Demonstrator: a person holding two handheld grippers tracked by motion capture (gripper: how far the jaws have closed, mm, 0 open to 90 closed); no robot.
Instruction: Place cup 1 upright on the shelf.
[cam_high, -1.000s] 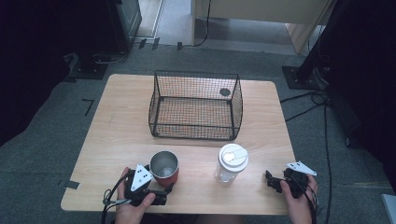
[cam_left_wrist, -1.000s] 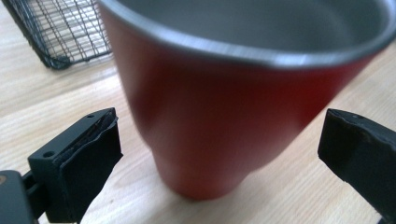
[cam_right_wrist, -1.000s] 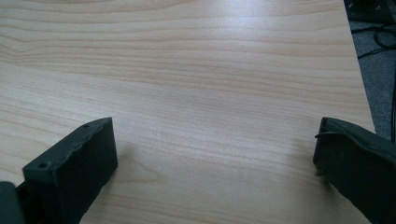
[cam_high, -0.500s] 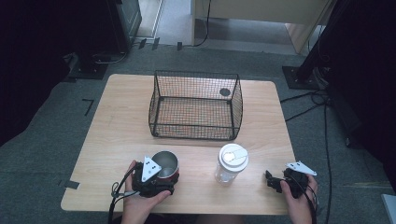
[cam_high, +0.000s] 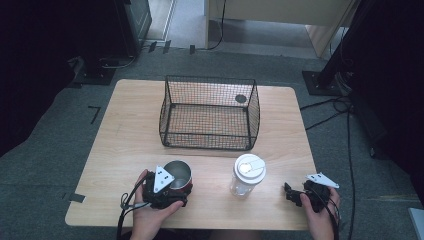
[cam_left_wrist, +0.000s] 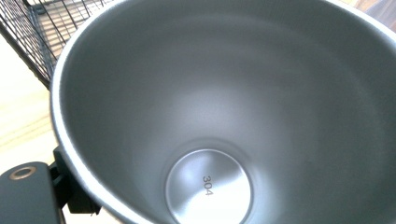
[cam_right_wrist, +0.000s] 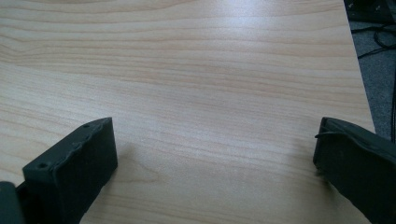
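A steel cup (cam_high: 178, 172) with a red band stands near the table's front edge, left of the middle. My left gripper (cam_high: 167, 192) is around it from the front, held by a hand. In the left gripper view the cup's bare inside (cam_left_wrist: 224, 107) looms very close, stamped 304 at the bottom. One black jaw lies against the cup's outer wall at the lower left; the other is hidden behind the cup. My right gripper (cam_high: 295, 194) rests at the front right, open over bare wood (cam_right_wrist: 215, 140), nothing between its jaws.
A clear jar with a white lid (cam_high: 247, 172) stands between the two grippers. A black wire basket (cam_high: 210, 112) sits mid-table behind, with a small dark round thing (cam_high: 241, 98) at its back right. The table's right edge (cam_right_wrist: 362, 93) and cables lie close to the right gripper.
My left gripper has slid forward and right from the table's front edge until it sits around the steel cup. The right gripper has stayed put.
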